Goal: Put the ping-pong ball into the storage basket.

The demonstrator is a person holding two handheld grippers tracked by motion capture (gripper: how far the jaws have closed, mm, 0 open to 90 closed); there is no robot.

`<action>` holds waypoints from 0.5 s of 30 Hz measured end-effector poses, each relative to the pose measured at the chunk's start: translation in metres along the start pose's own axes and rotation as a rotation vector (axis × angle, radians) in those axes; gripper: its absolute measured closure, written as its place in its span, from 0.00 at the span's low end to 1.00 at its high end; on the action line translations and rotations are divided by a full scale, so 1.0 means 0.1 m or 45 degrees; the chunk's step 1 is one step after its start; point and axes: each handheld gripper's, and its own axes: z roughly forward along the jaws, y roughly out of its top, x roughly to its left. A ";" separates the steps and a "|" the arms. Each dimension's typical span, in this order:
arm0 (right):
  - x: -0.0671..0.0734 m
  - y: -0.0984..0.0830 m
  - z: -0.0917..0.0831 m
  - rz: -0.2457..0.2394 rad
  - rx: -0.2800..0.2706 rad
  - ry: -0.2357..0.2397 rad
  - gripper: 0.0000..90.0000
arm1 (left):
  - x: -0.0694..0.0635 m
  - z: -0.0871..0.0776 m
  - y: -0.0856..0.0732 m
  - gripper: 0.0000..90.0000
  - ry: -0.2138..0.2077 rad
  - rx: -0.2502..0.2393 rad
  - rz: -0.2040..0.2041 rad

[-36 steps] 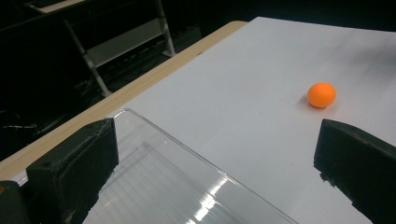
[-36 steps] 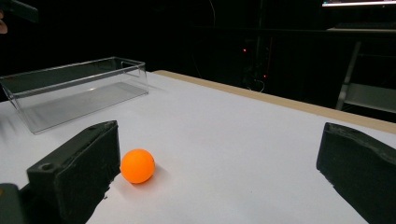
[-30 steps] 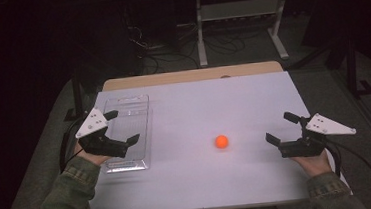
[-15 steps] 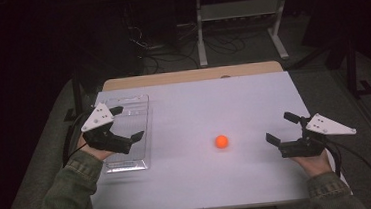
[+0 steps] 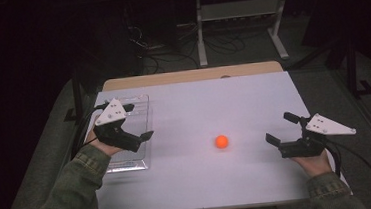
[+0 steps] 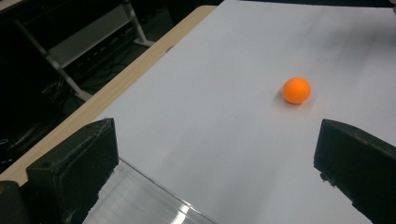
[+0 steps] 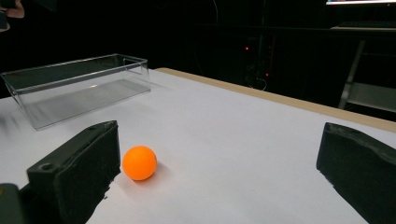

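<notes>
Since a second ago the left claw (image 5: 132, 122) has lifted and swung over the clear tray (image 5: 145, 164), jaws spread and empty; the right claw (image 5: 282, 129) has stayed put, also spread. The orange ball (image 5: 221, 142) lies on the white table (image 5: 233, 100) between them, nearer the right claw, to its left.

Dark room, grey metal rack (image 5: 239, 10) behind

Your left gripper (image 5: 136, 122) sits mid-left of the frame, your right gripper (image 5: 281, 128) lower right; both jaws apparently spread wide.
</notes>
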 end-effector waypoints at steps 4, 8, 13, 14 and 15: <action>0.00 0.00 0.00 0.000 -0.001 0.001 0.00 | 0.01 0.03 0.03 0.00 -0.014 0.009 0.001; 0.00 0.00 0.00 -0.001 0.000 0.001 0.00 | 0.02 0.05 0.07 0.00 -0.025 0.021 0.014; 0.00 0.00 0.00 -0.001 0.001 0.003 0.00 | 0.01 0.09 0.12 0.00 -0.034 0.024 0.029; 0.00 0.00 0.00 -0.001 0.002 0.003 0.00 | 0.01 0.10 0.12 0.00 -0.040 0.027 0.028; 0.00 0.00 0.00 -0.001 0.002 0.003 0.00 | 0.01 0.10 0.13 0.00 -0.042 0.031 0.033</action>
